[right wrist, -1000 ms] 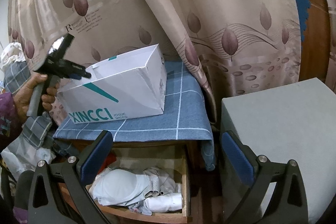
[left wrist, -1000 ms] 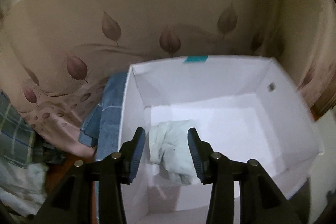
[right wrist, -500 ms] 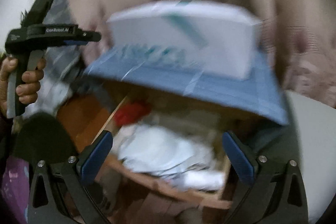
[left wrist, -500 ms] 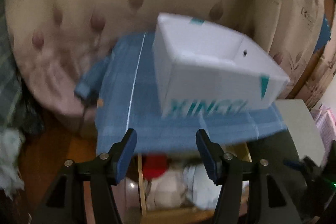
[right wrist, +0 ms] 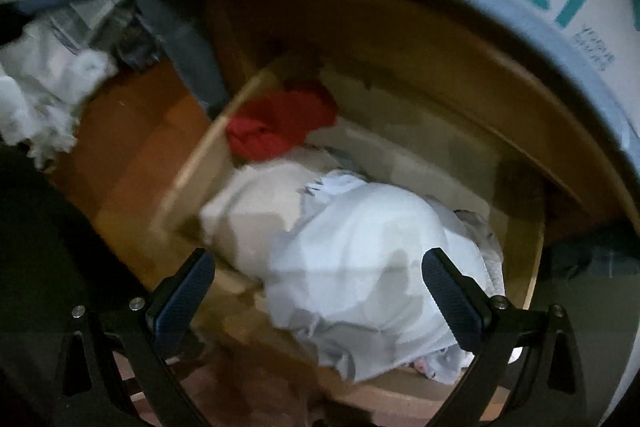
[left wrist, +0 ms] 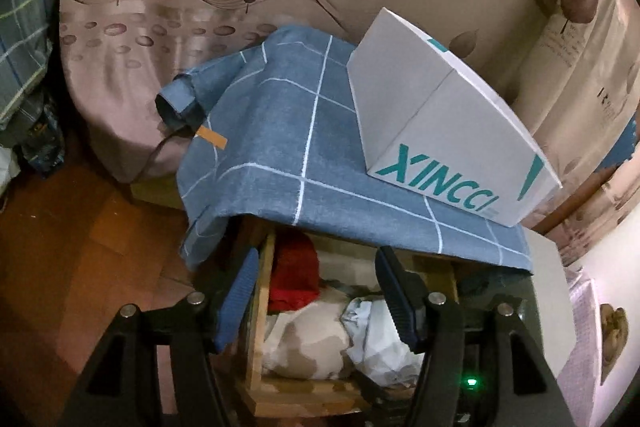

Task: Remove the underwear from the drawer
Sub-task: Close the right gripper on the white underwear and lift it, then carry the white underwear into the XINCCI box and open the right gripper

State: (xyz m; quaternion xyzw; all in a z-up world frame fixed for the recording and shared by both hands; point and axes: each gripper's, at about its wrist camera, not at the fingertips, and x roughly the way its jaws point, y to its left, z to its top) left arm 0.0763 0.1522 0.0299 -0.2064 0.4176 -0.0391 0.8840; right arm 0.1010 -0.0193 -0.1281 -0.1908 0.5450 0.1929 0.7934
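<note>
Right claw point(right wrist: 318, 291): released, jaws spread wide, nothing between them; one second ago it looked across at the cabinet from well back, now it looks down into the open wooden drawer point(right wrist: 534, 267).
Left claw point(left wrist: 316, 301): released and holding nothing; one second ago it hovered over a pale cloth inside the white cardboard box with teal lettering point(left wrist: 452, 131), now it hangs low in front of the drawer, the box up and to its right.
Task thing: the pale white crumpled underwear point(right wrist: 372, 267) lies in the drawer, directly ahead of the right claw and between its finger lines, not yet touched.
Neighbouring cloth: a beige padded garment point(right wrist: 256, 207) touches the white pile ahead-left; a red folded garment point(right wrist: 280, 125) sits farther ahead at the drawer's back.
Overhead: the blue checked cloth point(left wrist: 312, 147) overhangs the drawer opening above both claws.
Meaning: judged as a fresh pick approach; the right claw appears lined up to descend and close.
Risk: neighbouring cloth may lift together.
</note>
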